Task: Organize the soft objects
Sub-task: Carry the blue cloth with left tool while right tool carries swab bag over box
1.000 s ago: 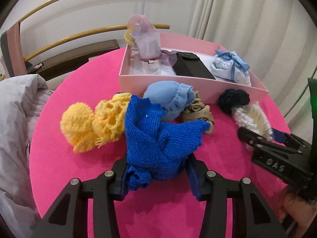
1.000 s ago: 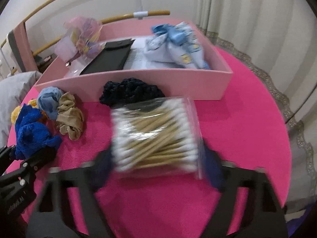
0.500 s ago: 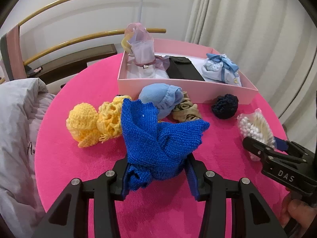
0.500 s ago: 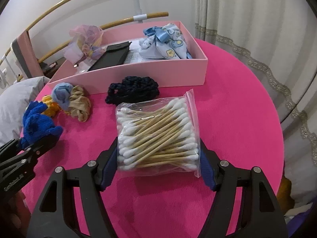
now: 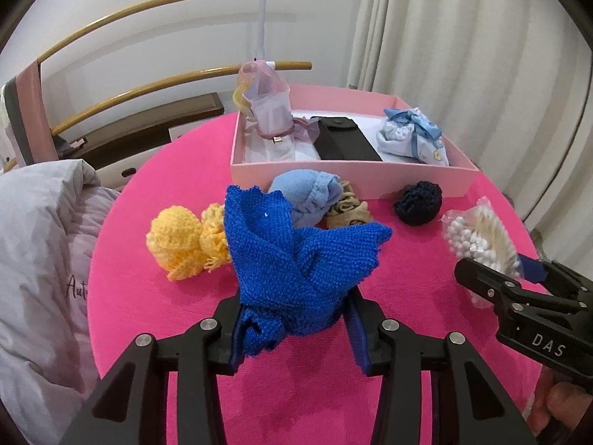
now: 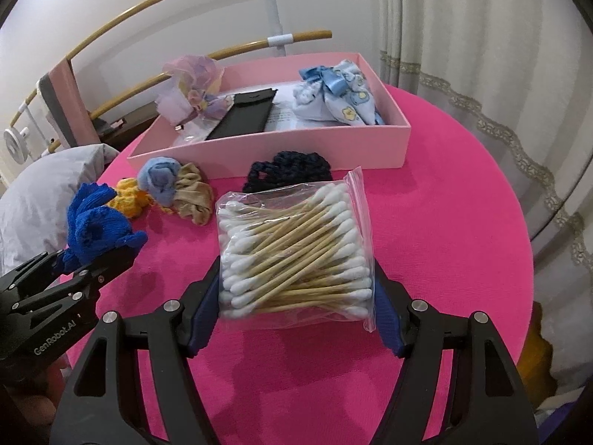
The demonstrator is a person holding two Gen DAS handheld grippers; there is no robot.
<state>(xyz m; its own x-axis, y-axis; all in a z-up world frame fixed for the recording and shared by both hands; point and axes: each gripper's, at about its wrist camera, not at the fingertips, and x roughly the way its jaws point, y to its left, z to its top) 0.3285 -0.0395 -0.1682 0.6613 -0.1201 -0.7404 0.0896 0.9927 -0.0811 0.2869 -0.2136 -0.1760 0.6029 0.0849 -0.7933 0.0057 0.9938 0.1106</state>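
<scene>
Two soft loads hang above the pink table (image 6: pixel 444 204): the left gripper (image 5: pixel 292 319) clenches a limp blue knit cloth (image 5: pixel 296 259) by its bunched bottom; it will sag. At 3 o'clock from it, the right gripper (image 6: pixel 296 311) clamps a light, slippery bag of cotton swabs (image 6: pixel 296 248) by its sides

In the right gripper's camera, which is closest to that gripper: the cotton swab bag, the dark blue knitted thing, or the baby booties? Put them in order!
1. Cotton swab bag: held between the right gripper fingers.
2. Dark blue knitted thing: on the table just behind the bag, before the pink box.
3. Baby booties: inside the box, far right.
</scene>
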